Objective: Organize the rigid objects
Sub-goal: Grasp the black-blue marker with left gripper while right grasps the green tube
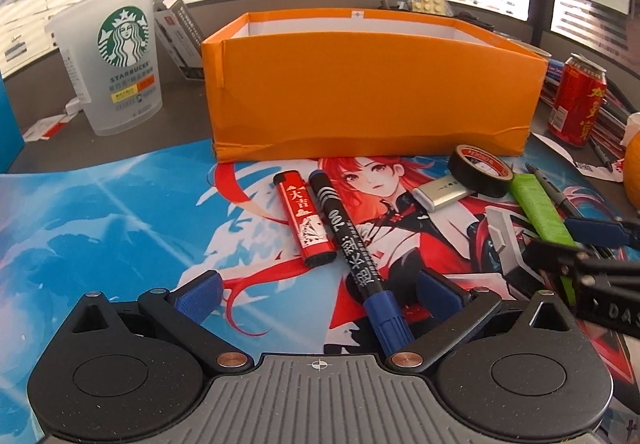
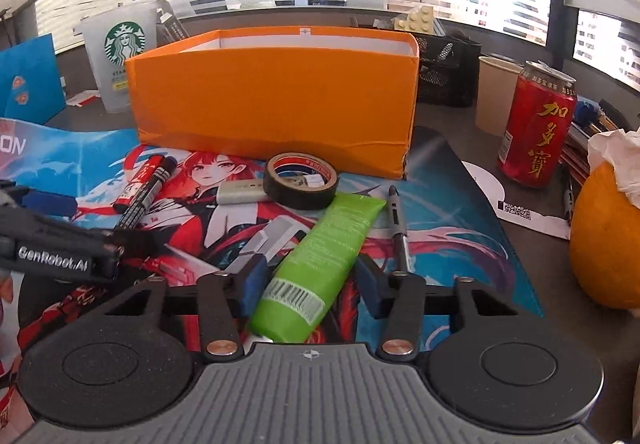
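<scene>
An open orange box stands at the back of the anime desk mat. On the mat lie a red lighter, a black marker with blue caps, a roll of black tape, a silver USB device, a green tube and a dark pen. My left gripper is open, its fingers either side of the marker's near end. My right gripper is open around the green tube's lower end, pads apart from it.
A Starbucks cup stands left of the box. A red drink can, a paper cup, an orange with tissue and a black mesh organiser crowd the right side. A blue folder stands far left.
</scene>
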